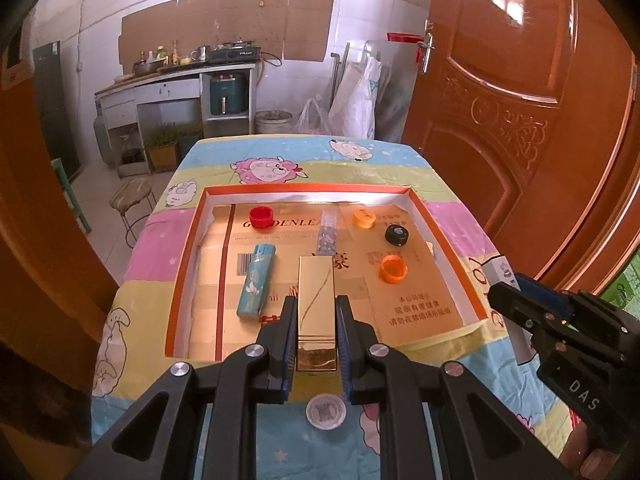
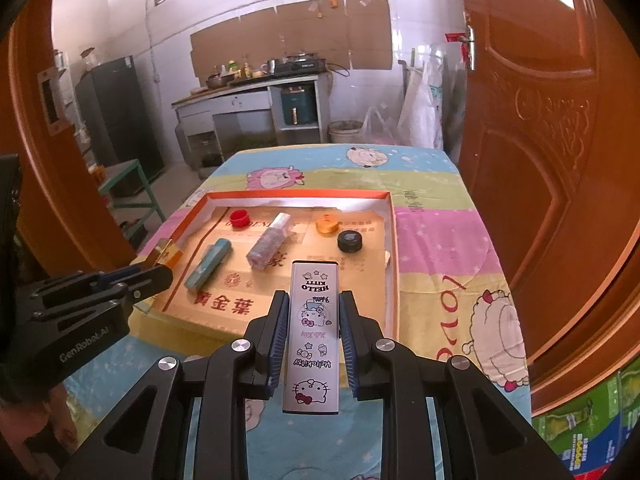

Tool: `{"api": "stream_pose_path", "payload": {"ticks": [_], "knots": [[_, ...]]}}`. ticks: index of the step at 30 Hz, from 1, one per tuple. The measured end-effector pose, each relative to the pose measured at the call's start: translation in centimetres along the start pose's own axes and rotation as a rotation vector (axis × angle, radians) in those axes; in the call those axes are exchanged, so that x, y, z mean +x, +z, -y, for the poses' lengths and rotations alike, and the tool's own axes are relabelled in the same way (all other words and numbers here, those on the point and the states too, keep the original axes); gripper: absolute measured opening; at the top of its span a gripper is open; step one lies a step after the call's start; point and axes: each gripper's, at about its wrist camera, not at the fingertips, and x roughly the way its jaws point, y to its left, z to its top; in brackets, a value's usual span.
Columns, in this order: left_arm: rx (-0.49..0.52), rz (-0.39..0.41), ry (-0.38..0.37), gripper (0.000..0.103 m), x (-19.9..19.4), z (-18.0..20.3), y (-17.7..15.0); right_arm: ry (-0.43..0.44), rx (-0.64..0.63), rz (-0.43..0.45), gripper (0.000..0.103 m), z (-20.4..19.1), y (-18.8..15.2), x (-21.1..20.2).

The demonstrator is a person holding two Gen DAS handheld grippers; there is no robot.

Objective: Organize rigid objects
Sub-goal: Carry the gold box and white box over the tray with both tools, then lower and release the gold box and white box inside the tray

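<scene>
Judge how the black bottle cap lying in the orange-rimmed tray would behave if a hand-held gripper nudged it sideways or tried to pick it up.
The black cap looks like stiff moulded plastic, so it probably keeps its shape under a pinch. It lies flat and squat on the tray lining, so a nudge would likely slide it rather than roll it. Small and hollow-looking, it is probably light and could skid from closing pads.

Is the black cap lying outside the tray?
No, the black cap lies inside the tray, near its right wall.

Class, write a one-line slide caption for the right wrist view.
Right gripper holds a white Hello Kitty lighter over the near edge of the orange-rimmed tray of caps and lighters.
</scene>
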Motion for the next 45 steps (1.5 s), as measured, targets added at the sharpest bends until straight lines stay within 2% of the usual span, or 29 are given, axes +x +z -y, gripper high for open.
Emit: {"api": "stream_pose_path", "payload": {"ticks": [25,45], "knots": [[-0.028,-0.080,-0.005,0.018,6.9,-1.0,2.6,-0.020,0.048,-0.027,0.026,3.5,3.4,6.5],[-0.009,-0.134,0.015,0.018,10.2,-1.1,2.2,-0.032,0.042,-0.107,0.026,3.9,3.2,12.0]]}}
